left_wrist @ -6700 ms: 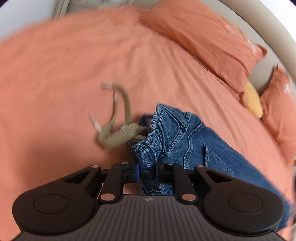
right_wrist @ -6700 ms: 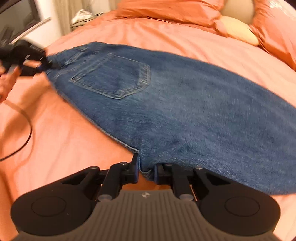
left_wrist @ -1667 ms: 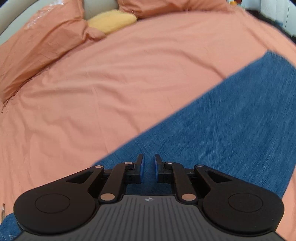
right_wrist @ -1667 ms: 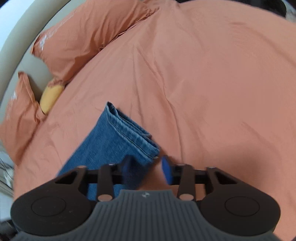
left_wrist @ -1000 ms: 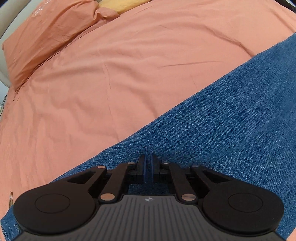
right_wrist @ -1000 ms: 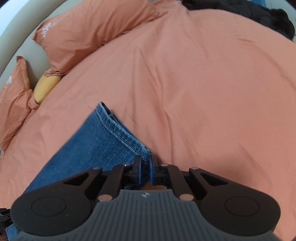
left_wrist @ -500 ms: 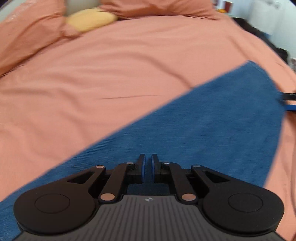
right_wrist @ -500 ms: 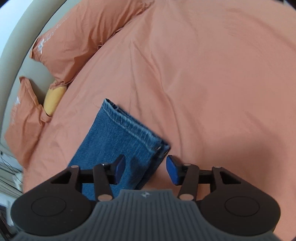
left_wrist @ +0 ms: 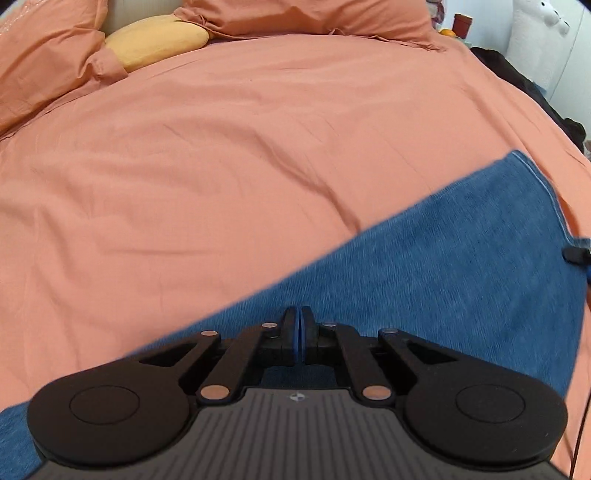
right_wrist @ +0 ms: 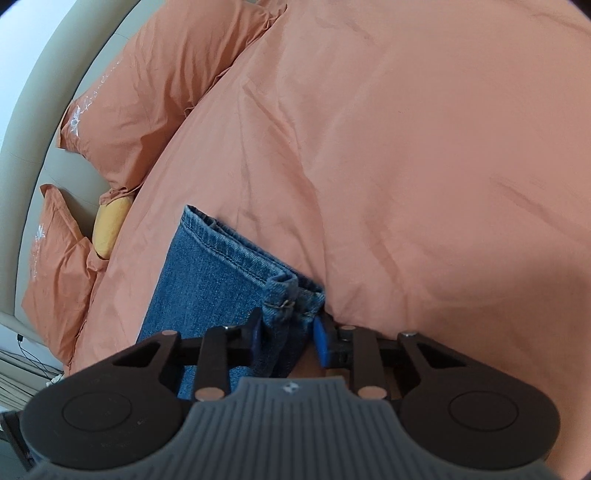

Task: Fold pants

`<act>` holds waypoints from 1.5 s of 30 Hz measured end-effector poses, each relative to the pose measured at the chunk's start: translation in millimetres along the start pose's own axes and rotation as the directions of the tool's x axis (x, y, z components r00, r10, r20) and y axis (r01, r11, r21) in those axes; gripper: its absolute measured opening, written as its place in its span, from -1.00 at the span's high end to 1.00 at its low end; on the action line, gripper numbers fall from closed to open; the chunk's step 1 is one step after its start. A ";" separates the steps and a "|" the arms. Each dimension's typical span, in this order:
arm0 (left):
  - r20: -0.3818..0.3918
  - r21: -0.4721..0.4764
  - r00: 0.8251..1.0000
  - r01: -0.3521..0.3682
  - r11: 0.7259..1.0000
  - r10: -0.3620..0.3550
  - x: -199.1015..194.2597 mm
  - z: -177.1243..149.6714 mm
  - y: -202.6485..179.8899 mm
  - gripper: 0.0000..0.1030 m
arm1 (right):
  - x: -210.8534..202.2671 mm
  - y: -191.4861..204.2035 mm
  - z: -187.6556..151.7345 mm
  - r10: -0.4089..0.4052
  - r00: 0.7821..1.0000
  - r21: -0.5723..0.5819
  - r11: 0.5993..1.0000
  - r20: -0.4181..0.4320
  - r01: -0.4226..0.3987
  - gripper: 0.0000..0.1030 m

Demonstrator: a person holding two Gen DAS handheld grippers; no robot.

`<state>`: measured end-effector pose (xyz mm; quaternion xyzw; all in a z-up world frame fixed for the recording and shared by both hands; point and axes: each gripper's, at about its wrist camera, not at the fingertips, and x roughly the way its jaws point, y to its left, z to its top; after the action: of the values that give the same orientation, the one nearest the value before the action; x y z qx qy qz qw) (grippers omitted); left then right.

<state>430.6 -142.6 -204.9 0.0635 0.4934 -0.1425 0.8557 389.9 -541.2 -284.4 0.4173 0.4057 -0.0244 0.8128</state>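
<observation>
Blue jeans lie flat across the orange bed sheet, folded lengthwise so the legs lie stacked. My left gripper hovers over the denim near its far edge; its jaws are shut with no cloth visible between the pads. In the right wrist view the stacked leg hems point away from me. My right gripper is open, with the near hem corner lying between its blue pads. The right gripper's tip shows at the left view's right edge.
Orange pillows and a yellow cushion lie at the head of the bed by a beige headboard. Dark clothing sits at the bed's far right edge. A white plush toy stands beyond it.
My left jaws closed the small gap they had half a second ago. My right gripper, shut a second ago and then wide open, has narrowed around the hem corner.
</observation>
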 end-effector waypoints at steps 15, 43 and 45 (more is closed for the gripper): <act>0.009 -0.002 0.994 0.106 0.994 -0.106 -53.5 -24.9 -14.6 0.88 | -16.1 19.4 4.9 -0.004 1.000 -0.068 0.998 0.025 0.006 0.86; 0.082 -0.038 0.992 0.104 0.994 -0.100 -170.2 -122.5 24.6 0.87 | -159.2 292.3 -89.5 0.101 0.985 -0.757 0.652 0.143 0.043 0.91; 0.107 -0.076 0.992 0.070 0.995 -0.061 -192.1 -133.9 45.8 0.87 | -166.5 321.4 -117.6 0.102 0.985 -0.801 0.596 0.141 0.052 0.91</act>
<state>243.2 -30.8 -108.3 0.0055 0.4552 -0.1538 0.8770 324.8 -299.8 2.6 0.0098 0.2959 0.1359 0.9455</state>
